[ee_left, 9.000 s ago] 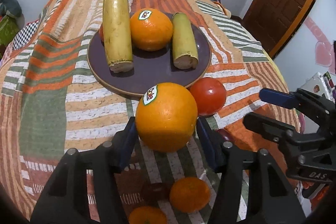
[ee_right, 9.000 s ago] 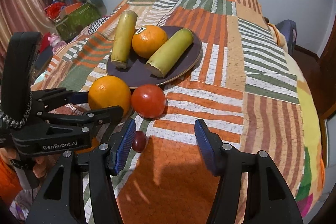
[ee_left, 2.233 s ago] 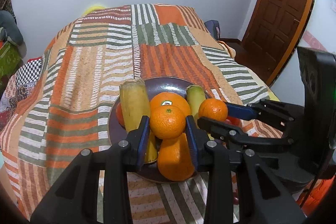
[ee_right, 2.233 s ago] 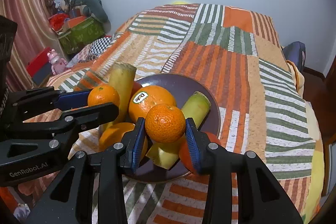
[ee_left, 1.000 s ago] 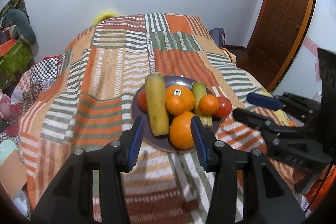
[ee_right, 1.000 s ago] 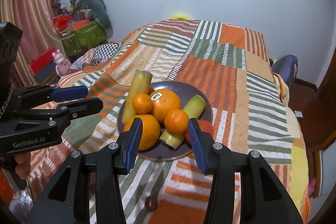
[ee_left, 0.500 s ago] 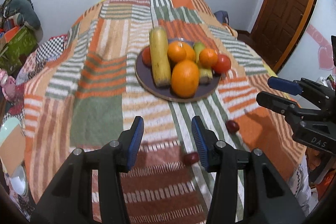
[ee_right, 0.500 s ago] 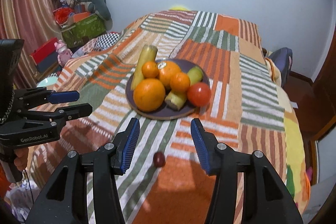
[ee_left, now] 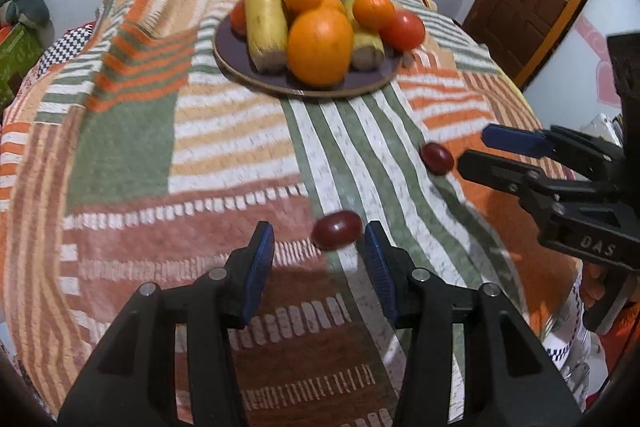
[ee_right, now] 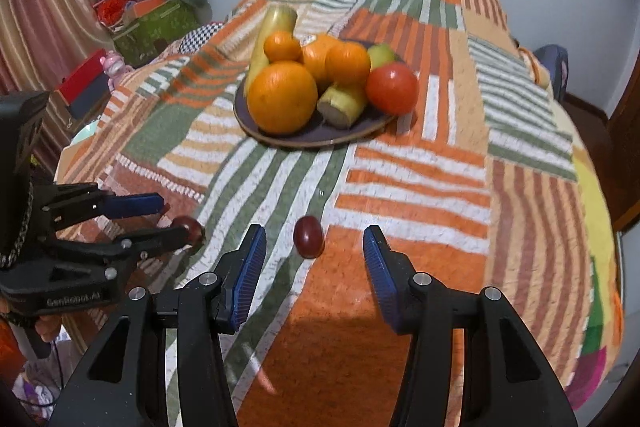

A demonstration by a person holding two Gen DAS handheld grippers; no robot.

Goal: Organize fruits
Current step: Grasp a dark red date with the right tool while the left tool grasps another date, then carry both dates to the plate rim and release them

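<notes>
Striped patchwork blanket (ee_left: 132,147) covers the bed. Plate (ee_left: 240,67) carries oranges (ee_left: 320,45), two bananas (ee_left: 266,15) and a tomato (ee_left: 404,29). Two grapes lie off the plate, on its near side. Left gripper (ee_left: 320,259) wide open, holding nothing, near grape (ee_left: 337,229) just ahead between its fingers. Right gripper (ee_right: 312,259) same, wide open and holding nothing, other grape (ee_right: 308,236) between its fingertips.

Fruit-piled plate (ee_right: 362,133), possibly grape (ee_right: 308,236) near fingers (ee_right: 250,269)
</notes>
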